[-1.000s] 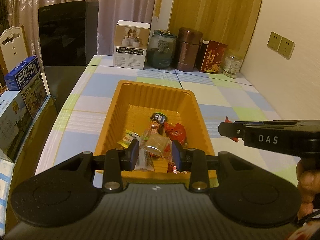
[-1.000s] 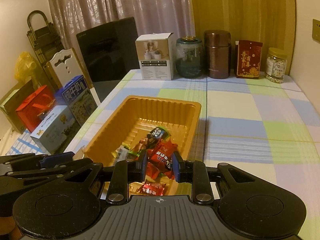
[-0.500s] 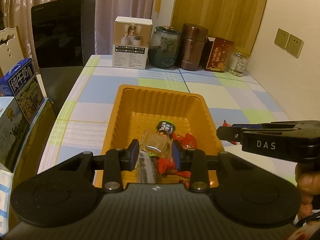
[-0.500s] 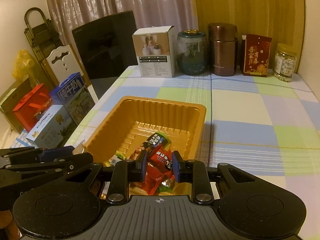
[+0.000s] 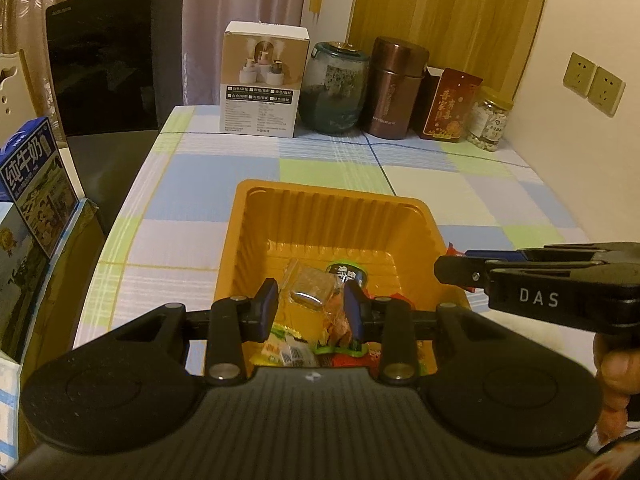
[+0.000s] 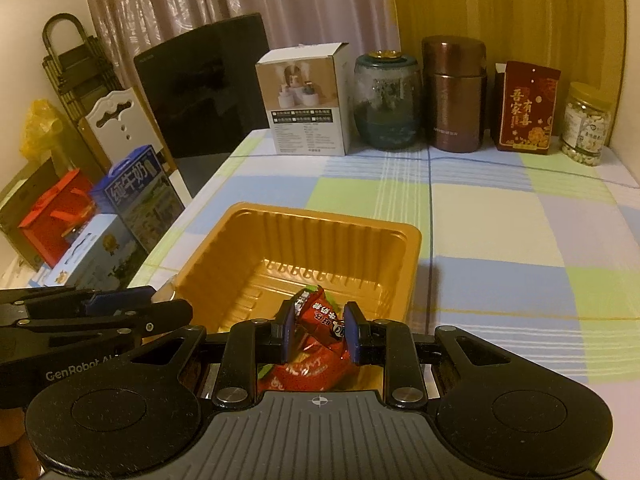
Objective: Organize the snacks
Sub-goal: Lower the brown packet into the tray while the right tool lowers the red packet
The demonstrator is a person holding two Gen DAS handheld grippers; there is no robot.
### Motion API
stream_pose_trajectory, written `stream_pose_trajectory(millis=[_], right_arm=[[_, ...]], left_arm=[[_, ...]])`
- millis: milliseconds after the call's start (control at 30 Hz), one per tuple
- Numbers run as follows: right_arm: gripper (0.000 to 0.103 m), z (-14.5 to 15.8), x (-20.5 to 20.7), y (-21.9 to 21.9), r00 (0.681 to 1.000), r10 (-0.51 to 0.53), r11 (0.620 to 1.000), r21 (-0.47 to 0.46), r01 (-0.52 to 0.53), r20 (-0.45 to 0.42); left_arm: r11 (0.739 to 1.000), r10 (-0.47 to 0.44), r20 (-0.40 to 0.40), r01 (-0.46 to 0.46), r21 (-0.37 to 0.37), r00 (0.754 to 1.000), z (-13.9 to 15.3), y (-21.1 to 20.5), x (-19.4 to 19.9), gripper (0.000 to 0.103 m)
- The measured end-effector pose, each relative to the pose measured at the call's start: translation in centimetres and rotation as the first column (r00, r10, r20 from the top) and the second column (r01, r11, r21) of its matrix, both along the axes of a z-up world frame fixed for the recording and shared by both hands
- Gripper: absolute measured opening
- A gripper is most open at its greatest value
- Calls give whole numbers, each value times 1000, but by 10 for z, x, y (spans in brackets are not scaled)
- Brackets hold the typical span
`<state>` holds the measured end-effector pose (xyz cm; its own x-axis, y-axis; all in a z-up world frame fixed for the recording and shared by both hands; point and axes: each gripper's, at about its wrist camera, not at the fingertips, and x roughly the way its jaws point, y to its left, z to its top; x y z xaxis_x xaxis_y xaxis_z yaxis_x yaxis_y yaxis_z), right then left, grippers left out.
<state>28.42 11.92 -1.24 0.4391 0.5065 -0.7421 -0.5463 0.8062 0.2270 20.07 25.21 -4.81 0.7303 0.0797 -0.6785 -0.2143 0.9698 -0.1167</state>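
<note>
An orange plastic tray (image 5: 256,236) (image 6: 360,236) sits on the checked tablecloth and holds several wrapped snacks. My left gripper (image 5: 310,308) hangs over the tray's near end, its jaws apart on either side of a clear-wrapped brown snack (image 5: 310,286) that lies in the tray with a green-and-black packet (image 5: 347,274). My right gripper (image 6: 318,334) has its jaws about a red snack packet (image 6: 320,320) above the tray's near edge. The right gripper also shows in the left wrist view (image 5: 460,270), at the tray's right rim.
At the table's far edge stand a white box (image 5: 262,84), a green glass jar (image 5: 334,88), a brown canister (image 5: 396,88), a red packet (image 5: 450,106) and a small jar (image 5: 488,120). A black chair (image 5: 112,92) and milk cartons (image 5: 32,184) are left of the table.
Both grippers have pulled back and risen from the tray. The red packet has come up with the right gripper. The left jaws have widened and the clear-wrapped snack now lies between them.
</note>
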Motion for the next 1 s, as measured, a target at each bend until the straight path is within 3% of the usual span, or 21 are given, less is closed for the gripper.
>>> stream_pose_trajectory(millis=[1000], right_arm=[[26,-18,39,-2,998,-39,999,22,40,-44]], left_arm=[[999,-45,-52,46,26,998,-21,3,50,33]])
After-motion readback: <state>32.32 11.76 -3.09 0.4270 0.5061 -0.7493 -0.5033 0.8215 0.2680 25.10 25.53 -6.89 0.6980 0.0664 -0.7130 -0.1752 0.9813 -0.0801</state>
